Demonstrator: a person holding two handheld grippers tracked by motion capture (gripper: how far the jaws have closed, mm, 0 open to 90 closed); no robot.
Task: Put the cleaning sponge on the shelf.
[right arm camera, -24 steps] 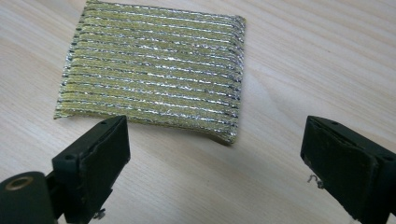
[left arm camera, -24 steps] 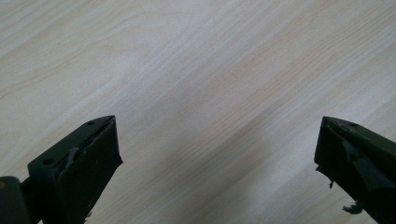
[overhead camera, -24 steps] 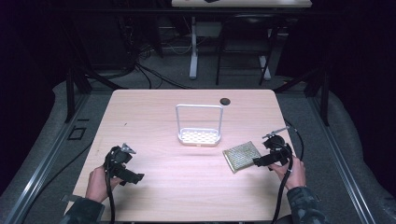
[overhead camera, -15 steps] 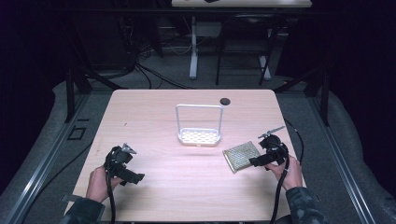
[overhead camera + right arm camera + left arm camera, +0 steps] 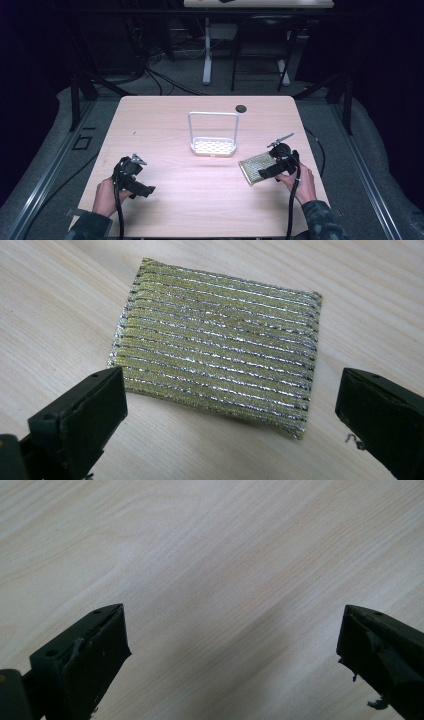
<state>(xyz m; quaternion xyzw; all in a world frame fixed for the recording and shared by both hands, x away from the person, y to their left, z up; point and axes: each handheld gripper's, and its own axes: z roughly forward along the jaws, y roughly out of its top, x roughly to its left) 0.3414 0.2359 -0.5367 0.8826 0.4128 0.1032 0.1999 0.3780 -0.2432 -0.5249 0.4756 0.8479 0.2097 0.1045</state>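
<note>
A gold and silver striped scouring pad (image 5: 256, 168) lies flat on the wooden table (image 5: 200, 200) at the right. In the right gripper view the same pad (image 5: 215, 357) sits just ahead of my right gripper (image 5: 230, 410), whose jaws stand wide apart with nothing between them. From above, my right gripper (image 5: 267, 170) hovers at the pad's right edge. My left gripper (image 5: 142, 190) is low over bare wood at the front left. Its jaws (image 5: 232, 650) are also wide open and empty. A white wire rack (image 5: 213, 135) with a perforated base stands at the table's middle.
A small black disc (image 5: 241, 108) lies near the table's far edge. Cables trail from both grippers toward the person. Dark floor, table legs and cables lie beyond the far edge.
My right gripper has moved left and slightly forward, closer to the scouring pad. The left gripper has stayed where it was.
</note>
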